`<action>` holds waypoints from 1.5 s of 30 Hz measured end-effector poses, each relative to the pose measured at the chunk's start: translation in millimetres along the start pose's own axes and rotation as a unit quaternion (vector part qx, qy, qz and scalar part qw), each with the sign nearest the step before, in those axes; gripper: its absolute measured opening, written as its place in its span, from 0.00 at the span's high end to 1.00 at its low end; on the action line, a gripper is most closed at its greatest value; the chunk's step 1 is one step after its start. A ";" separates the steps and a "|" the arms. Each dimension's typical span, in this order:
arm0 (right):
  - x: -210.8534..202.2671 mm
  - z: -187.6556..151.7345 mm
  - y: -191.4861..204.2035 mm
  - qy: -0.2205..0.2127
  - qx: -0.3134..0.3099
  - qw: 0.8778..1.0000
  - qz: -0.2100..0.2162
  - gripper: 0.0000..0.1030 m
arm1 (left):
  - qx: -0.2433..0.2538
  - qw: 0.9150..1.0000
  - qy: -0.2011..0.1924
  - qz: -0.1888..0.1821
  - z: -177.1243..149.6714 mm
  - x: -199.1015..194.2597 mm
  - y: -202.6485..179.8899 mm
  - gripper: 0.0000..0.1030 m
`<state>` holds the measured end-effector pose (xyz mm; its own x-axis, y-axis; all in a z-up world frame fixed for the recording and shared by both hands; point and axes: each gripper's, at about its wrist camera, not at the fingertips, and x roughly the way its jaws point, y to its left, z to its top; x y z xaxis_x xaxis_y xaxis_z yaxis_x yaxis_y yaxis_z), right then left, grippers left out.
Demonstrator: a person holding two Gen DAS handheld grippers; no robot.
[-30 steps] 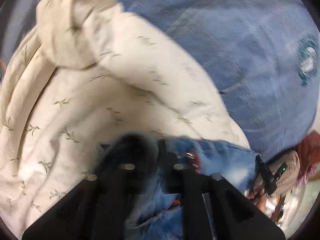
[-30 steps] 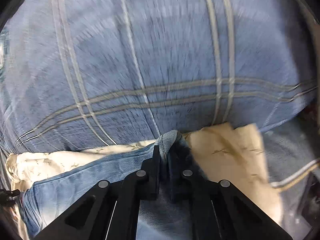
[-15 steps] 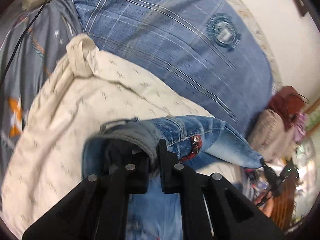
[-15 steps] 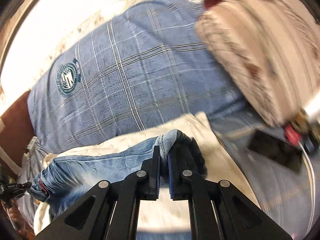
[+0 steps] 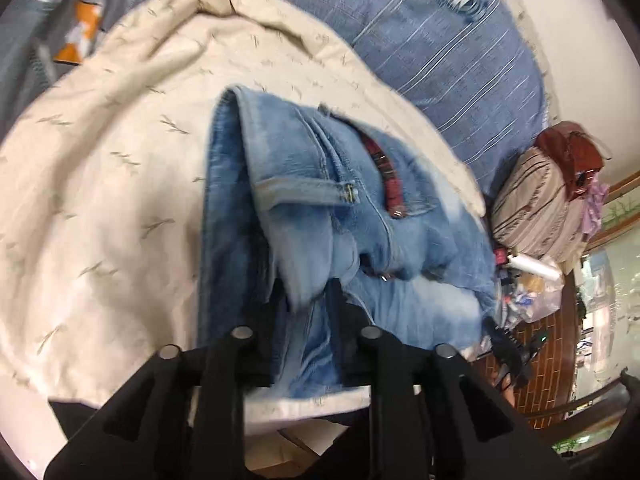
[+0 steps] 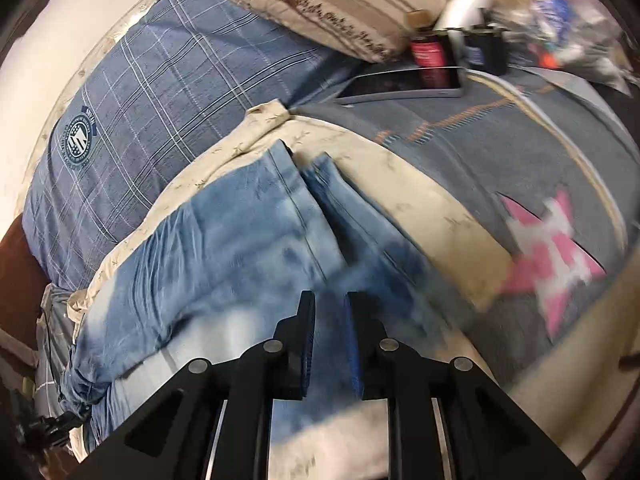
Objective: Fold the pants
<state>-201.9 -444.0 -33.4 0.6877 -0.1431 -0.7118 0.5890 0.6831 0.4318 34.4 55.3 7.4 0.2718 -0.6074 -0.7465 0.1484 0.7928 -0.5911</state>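
The light blue jeans (image 5: 304,208) lie folded on a cream leaf-print cloth (image 5: 104,184), their waistband with a red belt (image 5: 384,172) at the far side. My left gripper (image 5: 306,300) stands with its jaws parted around a fold of denim at the near edge, and the denim lies loose between them. In the right wrist view the jeans (image 6: 224,248) lie flat on the cream cloth (image 6: 420,200). My right gripper (image 6: 329,312) is open and empty just above the denim.
A blue plaid pillow (image 6: 132,112) lies behind the cloth. A striped beige pillow (image 6: 352,4), a tablet (image 6: 400,82) and small bottles are at the far right. A grey blanket with a pink star (image 6: 548,256) lies to the right. Floor clutter (image 5: 532,284) sits beyond the bed edge.
Both grippers carried the gripped jeans edge forward and down, laying it over the rest. Both have opened and let go; the right one has pulled back a little.
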 end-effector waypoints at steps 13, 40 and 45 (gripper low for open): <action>63.5 -66.8 149.1 0.191 0.033 0.936 0.294 0.48 | -0.072 0.995 0.000 -0.069 10.9 20.8 -2.4 0.20; 29.4 -112.9 180.0 0.174 0.008 0.919 0.354 0.96 | -0.058 0.996 -0.006 -0.062 -20.7 -7.5 4.8 0.70; 51.5 -144.3 152.1 0.222 0.044 0.922 0.314 0.96 | -0.042 0.999 0.022 -0.005 -49.4 14.1 14.1 0.70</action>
<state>-138.1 -244.1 -84.3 0.6751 0.5809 -0.4547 0.1794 0.4686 0.8650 -6.7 55.5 -26.5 0.2283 -0.6182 -0.7521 0.0691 0.7809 -0.6209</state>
